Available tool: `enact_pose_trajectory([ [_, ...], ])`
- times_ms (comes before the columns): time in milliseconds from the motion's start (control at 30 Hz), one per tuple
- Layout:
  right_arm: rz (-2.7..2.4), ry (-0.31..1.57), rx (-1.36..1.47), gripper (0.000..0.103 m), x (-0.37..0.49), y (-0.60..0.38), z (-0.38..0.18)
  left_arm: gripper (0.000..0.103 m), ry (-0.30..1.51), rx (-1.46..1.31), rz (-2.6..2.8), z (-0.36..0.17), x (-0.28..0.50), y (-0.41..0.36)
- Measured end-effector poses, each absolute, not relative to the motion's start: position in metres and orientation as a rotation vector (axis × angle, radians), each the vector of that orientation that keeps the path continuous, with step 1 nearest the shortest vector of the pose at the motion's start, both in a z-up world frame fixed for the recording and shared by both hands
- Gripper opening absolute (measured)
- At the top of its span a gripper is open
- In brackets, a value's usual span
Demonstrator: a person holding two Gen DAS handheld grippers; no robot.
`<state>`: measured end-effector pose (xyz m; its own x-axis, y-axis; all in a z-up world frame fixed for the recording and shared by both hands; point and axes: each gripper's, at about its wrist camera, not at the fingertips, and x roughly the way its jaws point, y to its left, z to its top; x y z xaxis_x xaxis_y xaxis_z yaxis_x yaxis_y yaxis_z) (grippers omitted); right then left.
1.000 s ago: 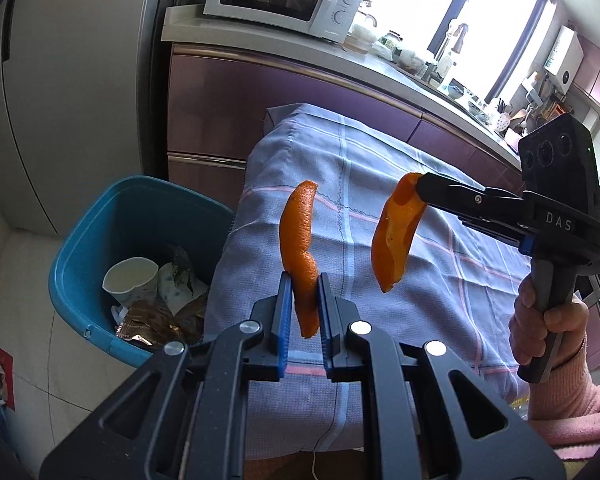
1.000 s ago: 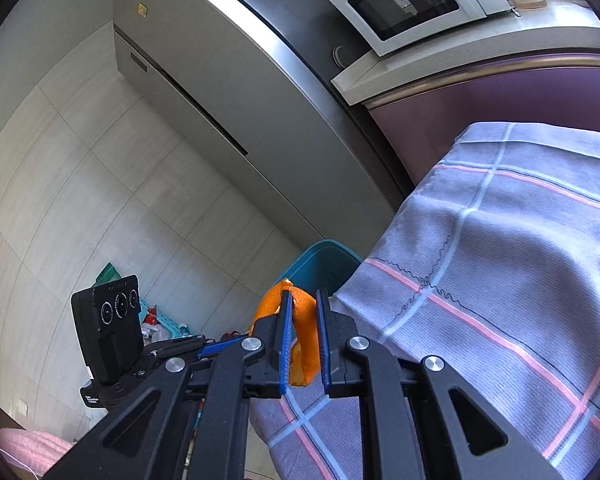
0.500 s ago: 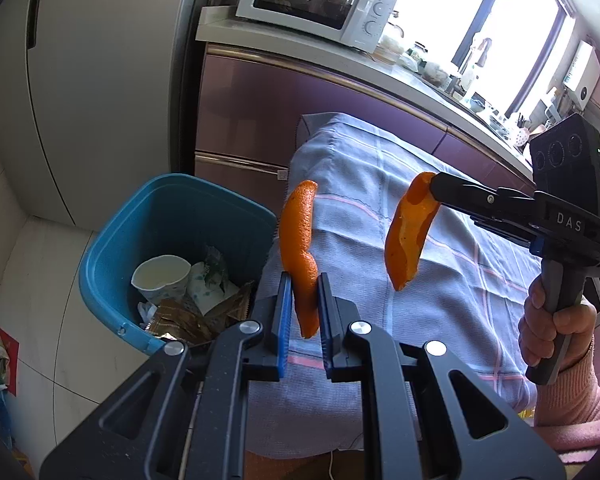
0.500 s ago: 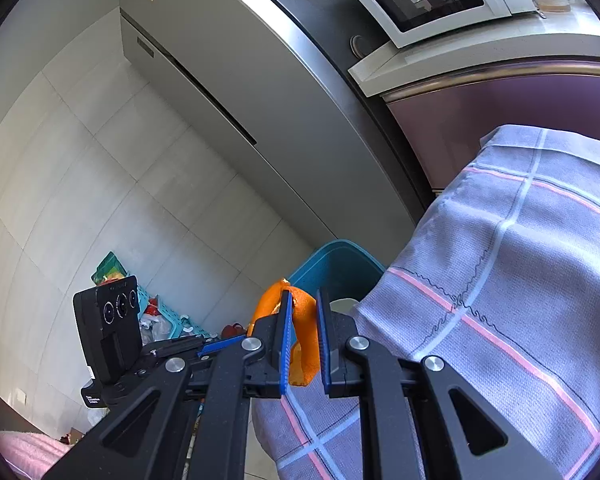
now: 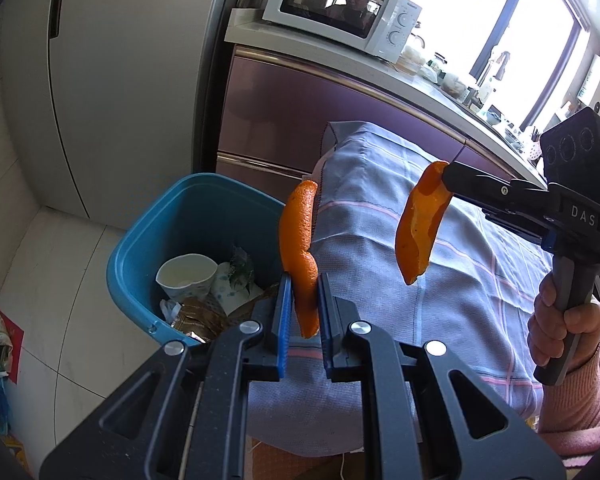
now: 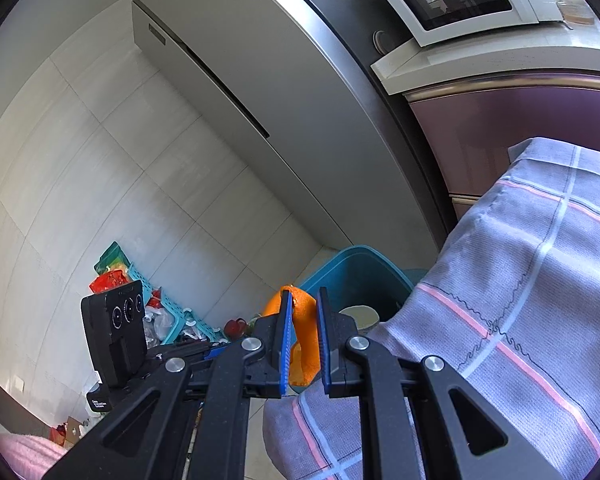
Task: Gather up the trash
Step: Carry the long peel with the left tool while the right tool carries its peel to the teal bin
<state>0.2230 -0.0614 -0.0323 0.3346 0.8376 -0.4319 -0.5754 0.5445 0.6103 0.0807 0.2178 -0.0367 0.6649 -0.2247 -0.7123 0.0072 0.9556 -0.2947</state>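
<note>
My left gripper (image 5: 303,300) is shut on a long strip of orange peel (image 5: 298,240) that stands up between its blue pads, at the left edge of the cloth-covered table (image 5: 440,248). Over the table to its right, my right gripper (image 5: 446,178) is shut on a second orange peel (image 5: 418,228) that hangs down from its tips. In the right wrist view that gripper (image 6: 303,332) pinches the second peel (image 6: 305,340). A blue bin (image 5: 172,232) on the floor to the left holds a paper cup (image 5: 186,276) and wrappers. The bin (image 6: 352,268) also shows beyond the right gripper.
A grey fridge (image 5: 120,80) stands behind the bin. A purple cabinet (image 5: 320,120) carries a white microwave (image 5: 340,12) on its counter. Bags and a teal basket (image 6: 168,308) lie on the tiled floor. A hand in a pink sleeve (image 5: 560,320) grips the right handle.
Both grippers have moved left toward the bin with their peels, so the bin and fridge have shifted right in both views. Both grips are unchanged.
</note>
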Motion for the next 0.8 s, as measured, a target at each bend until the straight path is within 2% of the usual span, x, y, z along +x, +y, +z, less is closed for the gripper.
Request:
enact_pose_trajectory([
  [800,0.989,0.84,0.348,0.011,0.236,-0.029,-0.037,0.013,0.859,-0.301,-0.083,-0.048,0.082,0.233],
])
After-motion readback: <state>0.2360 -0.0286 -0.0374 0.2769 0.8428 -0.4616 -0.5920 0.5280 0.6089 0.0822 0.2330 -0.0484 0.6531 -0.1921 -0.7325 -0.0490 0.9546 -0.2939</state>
